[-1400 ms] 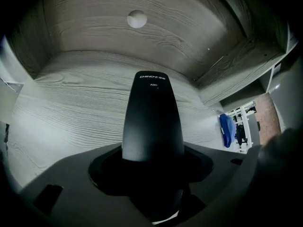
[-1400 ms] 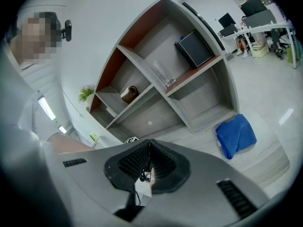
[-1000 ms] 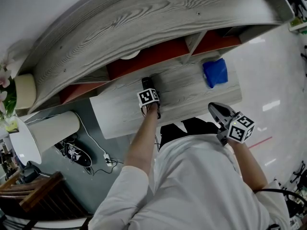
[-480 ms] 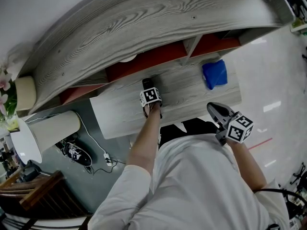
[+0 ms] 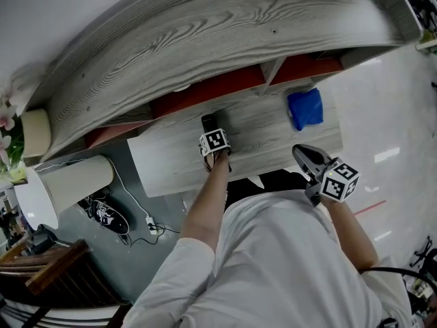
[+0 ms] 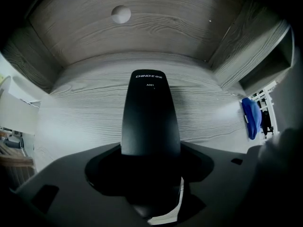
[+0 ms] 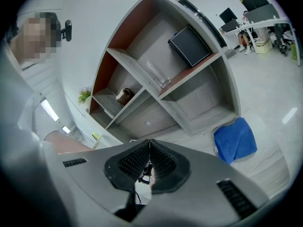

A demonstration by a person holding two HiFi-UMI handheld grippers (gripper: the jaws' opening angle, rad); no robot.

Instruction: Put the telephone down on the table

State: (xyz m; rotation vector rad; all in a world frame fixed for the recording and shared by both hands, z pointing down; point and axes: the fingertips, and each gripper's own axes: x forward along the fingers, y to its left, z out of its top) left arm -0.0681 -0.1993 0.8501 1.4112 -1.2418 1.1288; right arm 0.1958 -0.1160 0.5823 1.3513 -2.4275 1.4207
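A black telephone handset sticks out forward from my left gripper, whose jaws are shut on its sides. In the head view the telephone and left gripper are low over the middle of the grey wood table; whether the handset touches the wood I cannot tell. My right gripper hangs off the table's near right edge. Its ribbed pads meet with nothing between them.
A blue cloth lies on the table's right end. A grey shelf unit with red backing rises right behind the table. To the left, a white cylinder, a black shoe and cables sit on the floor.
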